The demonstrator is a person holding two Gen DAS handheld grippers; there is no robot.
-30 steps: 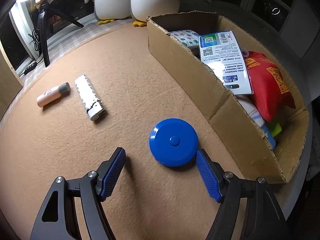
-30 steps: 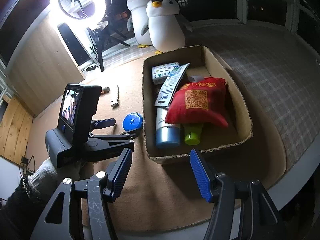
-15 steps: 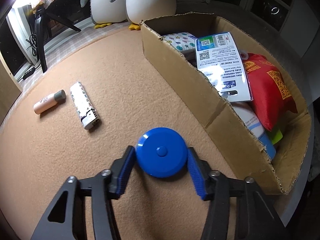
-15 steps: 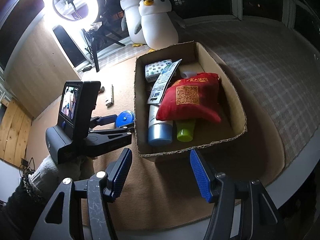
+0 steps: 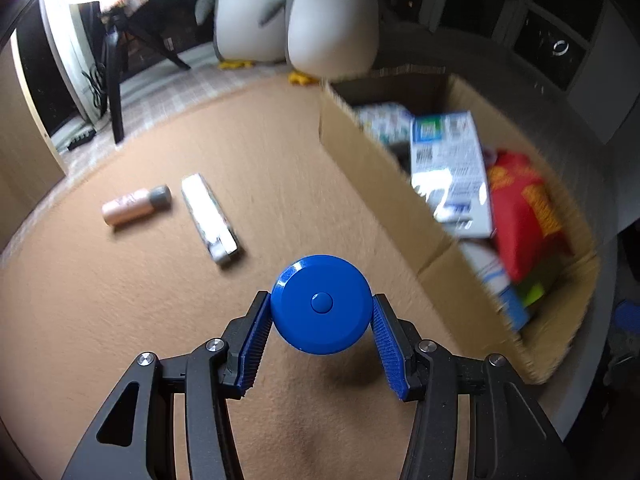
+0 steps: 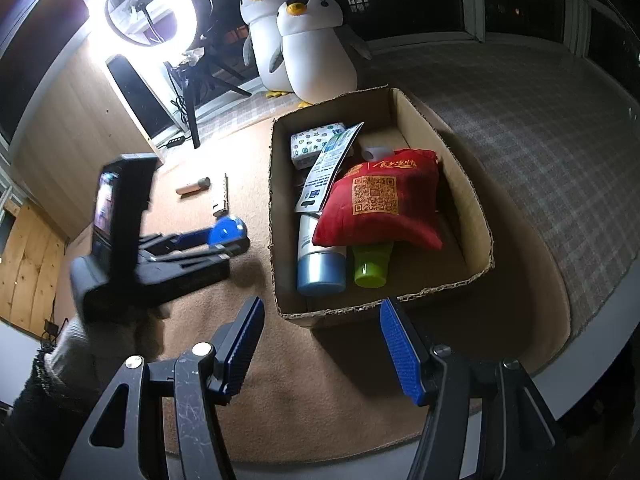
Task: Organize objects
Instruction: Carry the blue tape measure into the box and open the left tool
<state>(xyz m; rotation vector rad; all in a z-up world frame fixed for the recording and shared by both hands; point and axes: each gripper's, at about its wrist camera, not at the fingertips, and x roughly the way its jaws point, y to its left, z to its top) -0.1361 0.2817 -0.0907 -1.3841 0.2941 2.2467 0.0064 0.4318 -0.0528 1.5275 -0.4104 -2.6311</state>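
My left gripper [image 5: 320, 320] is shut on a round blue disc with a centre button [image 5: 321, 304] and holds it lifted above the tan mat, its shadow below. The disc also shows in the right wrist view [image 6: 227, 230], held in the left gripper [image 6: 230, 236]. A cardboard box [image 5: 384, 184] stands to the right, holding a red pouch [image 6: 380, 200], a blue tube [image 6: 320, 256], a green-capped tube [image 6: 371, 266], a card pack [image 5: 450, 168] and a patterned packet [image 6: 316, 146]. My right gripper [image 6: 320, 340] is open and empty in front of the box [image 6: 276, 200].
A pink tube with a grey cap [image 5: 136, 206] and a patterned lighter [image 5: 210, 220] lie on the mat left of the disc. Two penguin plush toys [image 6: 316, 48] stand behind the box. A ring light [image 6: 142, 12] on a tripod stands at the back left.
My left gripper closed on the blue disc and has lifted it off the mat. My right gripper stays open and has shifted slightly.
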